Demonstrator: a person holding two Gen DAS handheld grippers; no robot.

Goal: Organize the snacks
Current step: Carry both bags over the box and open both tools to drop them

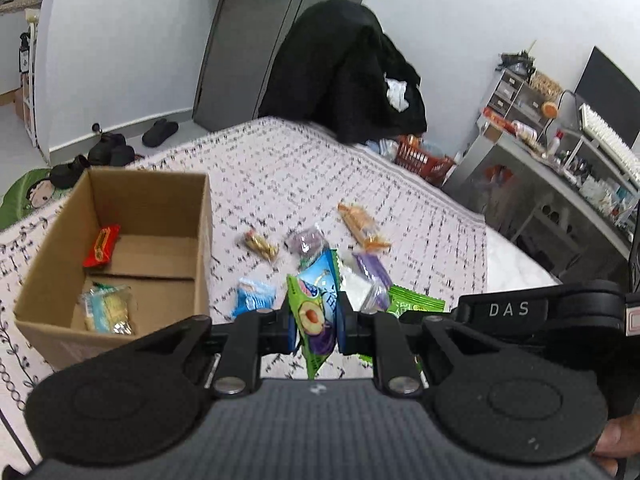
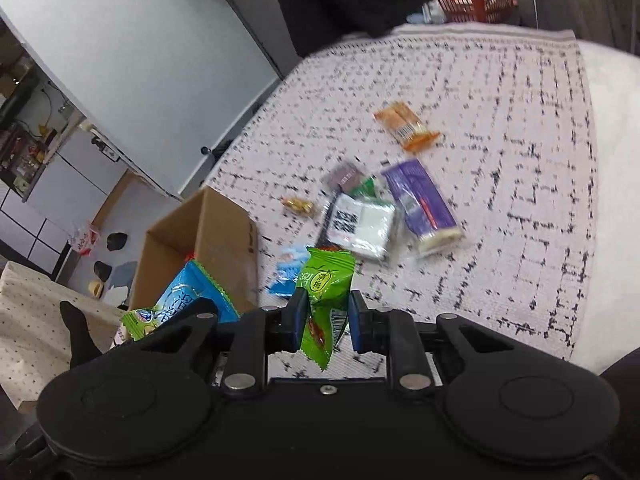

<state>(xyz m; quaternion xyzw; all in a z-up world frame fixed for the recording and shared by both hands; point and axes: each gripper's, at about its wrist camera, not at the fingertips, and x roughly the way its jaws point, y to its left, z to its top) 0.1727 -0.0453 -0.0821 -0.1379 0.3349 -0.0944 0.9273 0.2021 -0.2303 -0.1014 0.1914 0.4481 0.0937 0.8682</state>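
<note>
Left hand-held gripper: clamped on a blue-green packet, held above the bed just right of the box. Right hand-held gripper: clamped on a green packet, over the bed's near edge. Box: open cardboard, on the bed; holds a red bar and a pale wafer pack. Loose on the bedspread: blue sachet, gold candy, orange pack, purple pack, white pack.
</note>
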